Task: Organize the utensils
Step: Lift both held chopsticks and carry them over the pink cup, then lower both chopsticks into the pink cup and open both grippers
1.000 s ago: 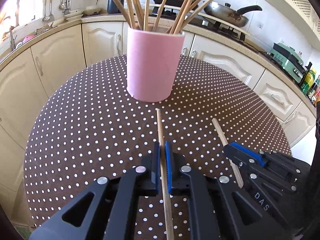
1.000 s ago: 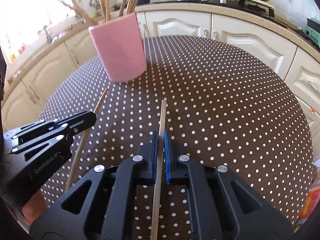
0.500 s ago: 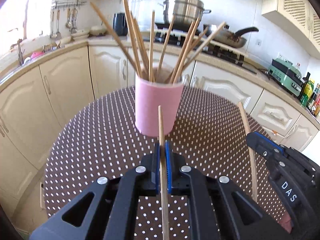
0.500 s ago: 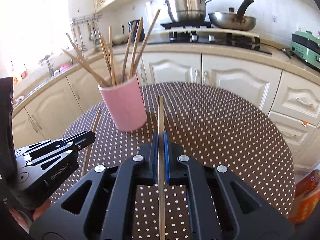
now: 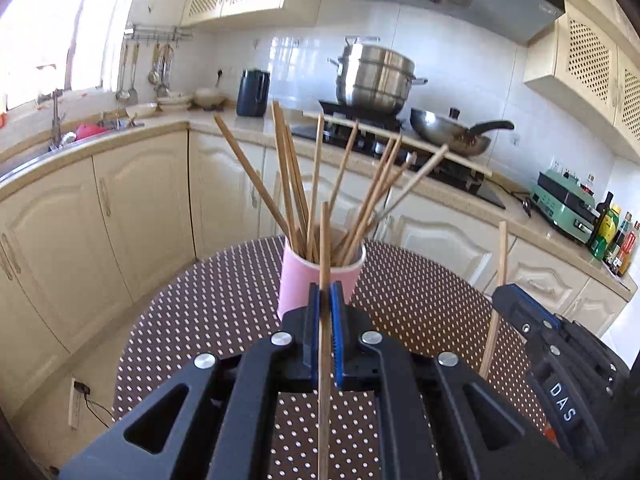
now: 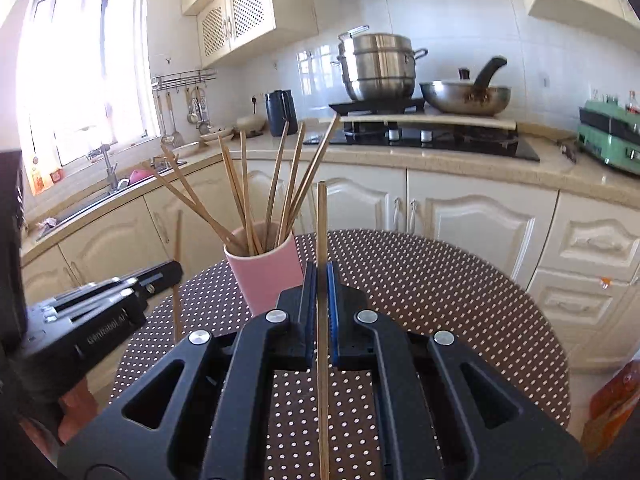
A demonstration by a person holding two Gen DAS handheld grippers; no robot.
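chopsticks now lifted off the table, both tools clamped.

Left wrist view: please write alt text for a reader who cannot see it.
The left gripper is shut on a wooden chopstick, pointing toward a pink cup of chopsticks on a dotted table. At right, the right gripper holds another chopstick.

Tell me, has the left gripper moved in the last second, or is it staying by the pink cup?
Yes. The left gripper, shut on a chopstick, has risen: the pink cup now sits lower and smaller, its rim visible from above.
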